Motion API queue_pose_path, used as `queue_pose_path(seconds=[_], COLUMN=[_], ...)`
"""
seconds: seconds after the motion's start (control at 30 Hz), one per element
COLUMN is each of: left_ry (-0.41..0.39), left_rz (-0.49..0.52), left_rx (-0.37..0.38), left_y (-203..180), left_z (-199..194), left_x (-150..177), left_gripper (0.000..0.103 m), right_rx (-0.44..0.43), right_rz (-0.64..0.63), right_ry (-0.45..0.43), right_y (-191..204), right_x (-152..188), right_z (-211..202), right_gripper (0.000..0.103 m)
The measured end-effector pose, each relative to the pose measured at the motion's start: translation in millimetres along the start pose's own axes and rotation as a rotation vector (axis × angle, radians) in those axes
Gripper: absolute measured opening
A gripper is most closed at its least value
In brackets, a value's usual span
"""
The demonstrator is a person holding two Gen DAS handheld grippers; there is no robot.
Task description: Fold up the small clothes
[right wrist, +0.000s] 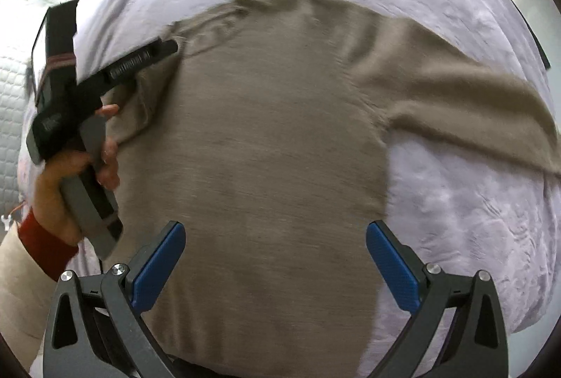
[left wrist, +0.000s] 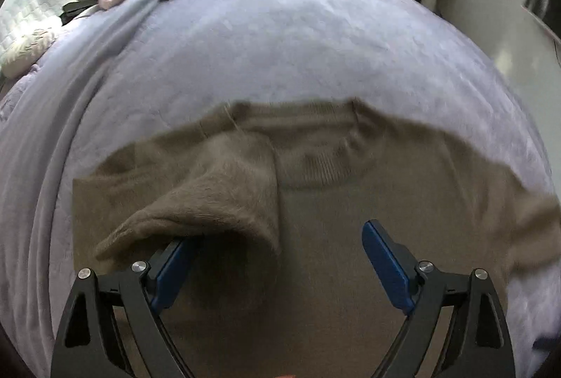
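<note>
A tan knitted sweater (right wrist: 266, 139) lies flat on a lilac bedspread (right wrist: 455, 203) for folding, one sleeve (draped over the left gripper (left wrist: 277, 259)) folded inward; both the left and right gripper (right wrist: 275, 259) gape wide, holding nothing

Tan knit sweater lying spread on the lavender bedspread

The sweater (left wrist: 315, 203) (right wrist: 273, 139) is lying flat with its ribbed neckline (left wrist: 315, 167) pointing toward the far end of the bedspread (left wrist: 280, 55) (right wrist: 455, 203). One sleeve (left wrist: 210, 196) is lying folded inward across the chest, its cuff end arching up off the body in a raised curl. The other sleeve (right wrist: 473, 108) is stretching straight out sideways over the bedspread. The body panel is resting smooth, and its side edge is running straight down below the outstretched sleeve.
</note>
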State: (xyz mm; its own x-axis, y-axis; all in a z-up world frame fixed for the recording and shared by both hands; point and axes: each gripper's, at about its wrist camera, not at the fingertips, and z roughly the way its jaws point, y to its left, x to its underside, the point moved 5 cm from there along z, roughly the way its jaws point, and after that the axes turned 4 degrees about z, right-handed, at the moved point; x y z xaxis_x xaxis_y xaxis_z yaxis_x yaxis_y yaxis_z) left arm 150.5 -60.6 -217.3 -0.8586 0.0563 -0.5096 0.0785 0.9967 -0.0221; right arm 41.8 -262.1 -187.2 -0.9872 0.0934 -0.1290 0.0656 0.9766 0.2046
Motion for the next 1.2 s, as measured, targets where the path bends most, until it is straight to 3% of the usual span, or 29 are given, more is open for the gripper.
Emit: queue_pose_path(seconds=[0.1,0.23,0.4,0.53,0.6,0.67,0.7,0.73,0.87,0.9,1.0,1.07,1.2], left_ry=[-0.025,-0.044,0.059,0.154,0.192,0.199,0.197,0.195,0.186,0.185,0.189,0.19,0.161], left_rz=[-0.014,-0.101,-0.23,-0.257,-0.291,-0.347,-0.368,-0.373,-0.34,-0.338,-0.338,-0.338,-0.335], left_rx=[0.018,-0.024,-0.155,-0.192,-0.192,-0.169,-0.162,-0.162,-0.172,-0.17,-0.169,-0.181,-0.214], left_y=[24,80,162,184,190,194,196,197,194,194,193,193,193], left_z=[-36,-64,-60,-35,-22,-15,-13,-12,-12,-12,-9,-10,-14], left_x=[16,35,75,108,121,128,131,133,136,136,134,129,116], left_gripper=[0.092,0.092,0.092,0.092,0.092,0.092,0.092,0.092,0.092,0.092,0.092,0.092,0.092], right_rx=[0.035,0.089,0.142,0.266,0.352,0.44,0.445,0.415,0.016,-0.036,-0.158,-0.257,-0.285], right_rz=[-0.028,-0.2,-0.618,-0.964,-1.046,-1.098,-1.09,-1.036,-0.512,-0.4,-0.083,0.098,0.196], right_ry=[-0.014,-0.086,-0.23,-0.373,-0.38,-0.319,-0.276,-0.239,-0.312,-0.331,-0.315,-0.233,-0.118], right_y=[-3,30,143,240,261,272,271,267,212,190,115,68,29], right_x=[-8,-35,-72,-87,-96,-105,-109,-116,-158,-164,-171,-168,-155], right_z=[1,1,19,61,89,125,136,138,73,61,52,71,103], right_gripper=[0.103,0.103,0.103,0.101,0.091,0.063,0.011,0.004,0.005,0.005,0.006,0.007,0.014])
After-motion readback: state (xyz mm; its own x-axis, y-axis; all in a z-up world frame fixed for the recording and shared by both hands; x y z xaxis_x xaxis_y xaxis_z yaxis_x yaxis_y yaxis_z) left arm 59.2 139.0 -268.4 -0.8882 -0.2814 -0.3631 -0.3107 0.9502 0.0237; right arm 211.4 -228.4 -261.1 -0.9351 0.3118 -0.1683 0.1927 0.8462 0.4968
